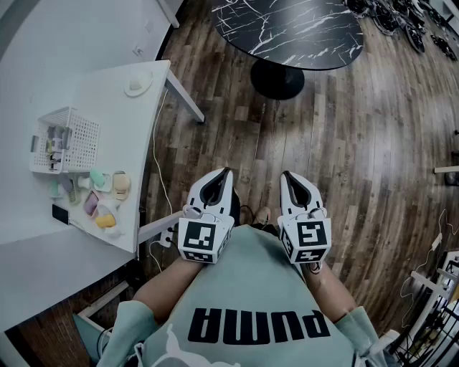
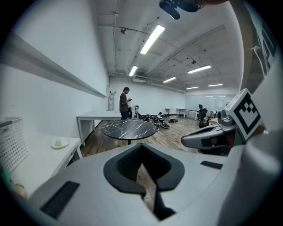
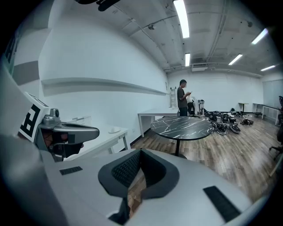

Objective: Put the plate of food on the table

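Observation:
A white plate (image 1: pixel 92 216) with several coloured food pieces lies on the white desk (image 1: pixel 107 100) at the left of the head view, near its front edge. The round black marble table (image 1: pixel 287 29) stands ahead on the wood floor, also in the left gripper view (image 2: pixel 129 129) and the right gripper view (image 3: pixel 183 126). Both grippers are held side by side in front of my chest, far from the plate. My left gripper (image 1: pixel 224 172) (image 2: pixel 141 145) is shut and empty. Beside it, my right gripper (image 1: pixel 285 174) (image 3: pixel 140 151) is shut too, holding nothing.
A white wire basket (image 1: pixel 64 140) sits on the desk behind the plate, and a small white dish (image 1: pixel 138 86) is near the desk's far corner. A person (image 2: pixel 124 102) stands beyond the black table. Dark equipment (image 1: pixel 401 18) lies on the floor at the far right.

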`<state>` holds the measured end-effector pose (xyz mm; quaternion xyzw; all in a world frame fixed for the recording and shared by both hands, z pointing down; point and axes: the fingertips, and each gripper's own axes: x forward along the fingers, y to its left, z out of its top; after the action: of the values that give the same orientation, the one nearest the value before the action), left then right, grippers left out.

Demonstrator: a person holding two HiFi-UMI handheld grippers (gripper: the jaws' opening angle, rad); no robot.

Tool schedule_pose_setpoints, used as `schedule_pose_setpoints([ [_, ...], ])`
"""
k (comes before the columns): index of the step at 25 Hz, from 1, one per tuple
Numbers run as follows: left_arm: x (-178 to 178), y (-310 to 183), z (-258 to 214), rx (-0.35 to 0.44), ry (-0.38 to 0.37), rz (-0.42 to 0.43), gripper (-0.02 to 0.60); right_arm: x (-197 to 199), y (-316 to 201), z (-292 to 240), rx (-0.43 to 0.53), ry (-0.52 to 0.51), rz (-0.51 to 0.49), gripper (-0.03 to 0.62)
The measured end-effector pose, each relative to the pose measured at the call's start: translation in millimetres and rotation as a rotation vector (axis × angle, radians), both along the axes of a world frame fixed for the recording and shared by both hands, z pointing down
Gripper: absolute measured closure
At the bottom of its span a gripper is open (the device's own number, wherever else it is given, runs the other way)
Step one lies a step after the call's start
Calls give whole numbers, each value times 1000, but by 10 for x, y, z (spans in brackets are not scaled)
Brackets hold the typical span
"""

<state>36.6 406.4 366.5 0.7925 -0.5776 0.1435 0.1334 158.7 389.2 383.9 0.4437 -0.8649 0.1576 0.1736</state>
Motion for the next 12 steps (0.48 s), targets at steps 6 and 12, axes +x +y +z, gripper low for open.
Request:
schedule_pose_setpoints([
  [6, -383, -493, 81, -11, 23, 9, 575, -385, -429, 72, -25, 20, 0, 587],
  [12, -896, -1077, 90, -7, 47, 7, 575, -893, -945, 108, -49, 33, -8, 586],
])
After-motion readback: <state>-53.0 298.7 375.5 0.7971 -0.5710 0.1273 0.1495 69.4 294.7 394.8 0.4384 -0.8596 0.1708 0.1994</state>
